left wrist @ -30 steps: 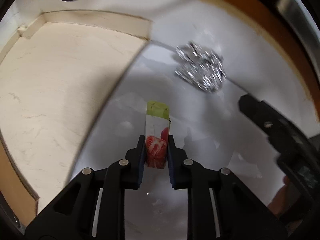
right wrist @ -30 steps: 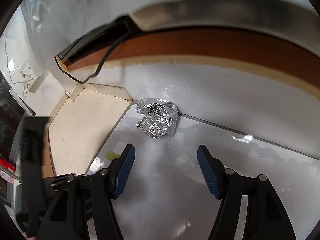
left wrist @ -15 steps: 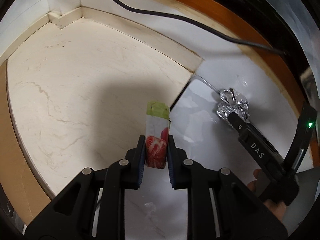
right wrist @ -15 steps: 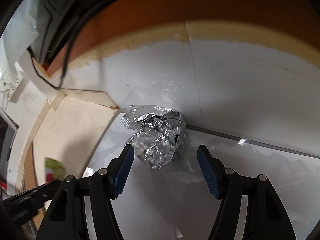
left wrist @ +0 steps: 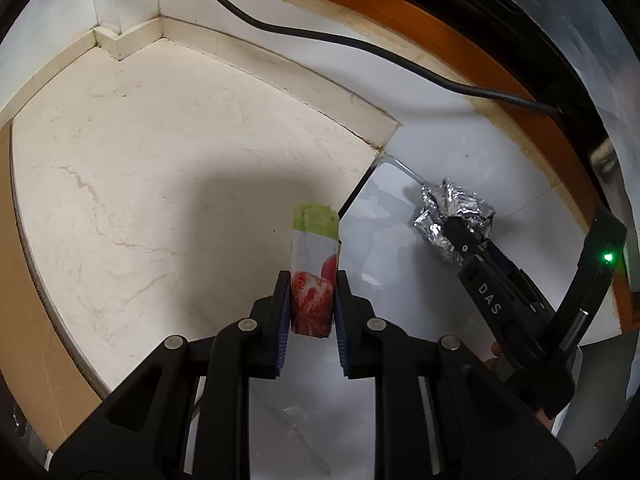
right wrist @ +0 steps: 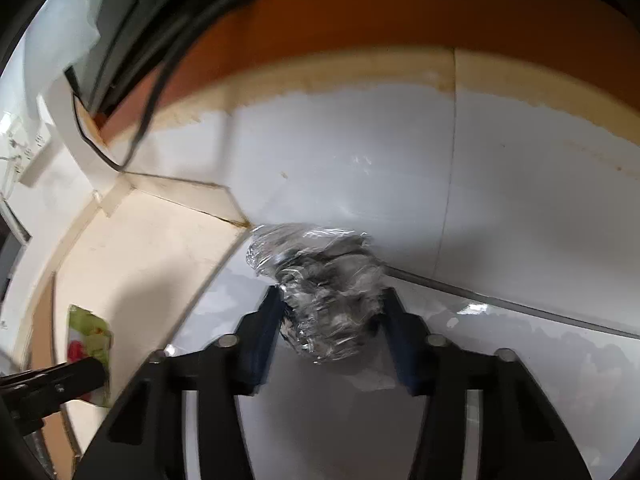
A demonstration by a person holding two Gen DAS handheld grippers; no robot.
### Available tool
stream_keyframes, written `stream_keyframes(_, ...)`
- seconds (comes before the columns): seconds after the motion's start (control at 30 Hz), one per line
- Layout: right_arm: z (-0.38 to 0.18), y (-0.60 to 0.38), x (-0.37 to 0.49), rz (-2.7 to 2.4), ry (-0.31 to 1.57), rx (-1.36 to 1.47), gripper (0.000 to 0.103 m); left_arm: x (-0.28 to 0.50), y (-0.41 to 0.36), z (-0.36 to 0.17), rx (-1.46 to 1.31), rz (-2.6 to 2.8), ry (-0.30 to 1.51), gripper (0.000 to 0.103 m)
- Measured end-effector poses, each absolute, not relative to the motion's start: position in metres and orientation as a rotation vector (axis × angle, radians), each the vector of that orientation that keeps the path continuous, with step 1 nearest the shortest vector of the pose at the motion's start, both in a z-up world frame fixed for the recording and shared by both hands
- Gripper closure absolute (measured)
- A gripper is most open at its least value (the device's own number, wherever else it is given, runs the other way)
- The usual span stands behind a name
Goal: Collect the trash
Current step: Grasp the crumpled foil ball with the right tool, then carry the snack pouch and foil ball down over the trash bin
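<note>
Since the earlier frame, the right hand-held gripper (right wrist: 330, 322) has been brought forward until the ball of crumpled foil (right wrist: 320, 284), formerly well ahead of its open fingers, is bracketed between them; the left view has been swung away toward the cream stone slab (left wrist: 160, 184). A strawberry-printed wrapper (left wrist: 314, 276) is clenched by its lower end in the left hand-held gripper (left wrist: 312, 312), so that its green top is left standing upright and free of the floor, presumably to keep it secure while the second piece is collected. The foil is seen lying on the glossy white floor (right wrist: 500, 200), just beside the corner of the slab and on a grout line. The fingers of the right hand-held gripper are placed either side of the widest part of the foil, touching or nearly touching it; the picture is blurred, and whether the foil is already squeezed cannot be told, though the jaws are plainly much narrower than fully spread. Such a straddling placement is judged to suit a light, springy lump that could be pushed away by a one-sided contact. A black cable (left wrist: 360, 46) is seen running along the brown skirting (left wrist: 460, 40) behind, well apart from both pieces of trash.
</note>
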State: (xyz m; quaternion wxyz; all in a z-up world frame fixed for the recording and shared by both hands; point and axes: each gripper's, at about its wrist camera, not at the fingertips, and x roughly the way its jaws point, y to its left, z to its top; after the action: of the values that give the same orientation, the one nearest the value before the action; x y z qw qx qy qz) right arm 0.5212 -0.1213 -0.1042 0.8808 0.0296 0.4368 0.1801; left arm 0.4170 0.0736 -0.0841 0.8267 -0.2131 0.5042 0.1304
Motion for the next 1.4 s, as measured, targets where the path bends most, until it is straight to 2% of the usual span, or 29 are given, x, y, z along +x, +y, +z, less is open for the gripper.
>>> stream_keyframes(0.27,-0.095,-0.129,0.497,0.41,0.911,0.093,0.063,0.397,0.068,-0.072,-0.452,0.251,1.05,0.086)
stream_keyframes(0.57,-0.058,-0.145,0.432,0.428,0.874,0.122,0.063,0.334,0.064,-0.047,-0.448,0.174,1.022,0.087)
stream_keyframes(1.0,0.008,-0.163,0.254,0.324,0.807,0.133,0.063,0.2,0.053,-0.019,-0.34,-0.055,1.022,0.086)
stream_keyframes(1.23,0.022,-0.168,0.131,0.226,0.804,0.16,0.063,0.126,0.051,-0.034,-0.263,-0.17,1.088,0.087)
stream_keyframes(1.4,0.012,-0.164,0.06,0.185,0.839,0.173,0.063,0.079,0.047,-0.053,-0.204,-0.212,1.132,0.086)
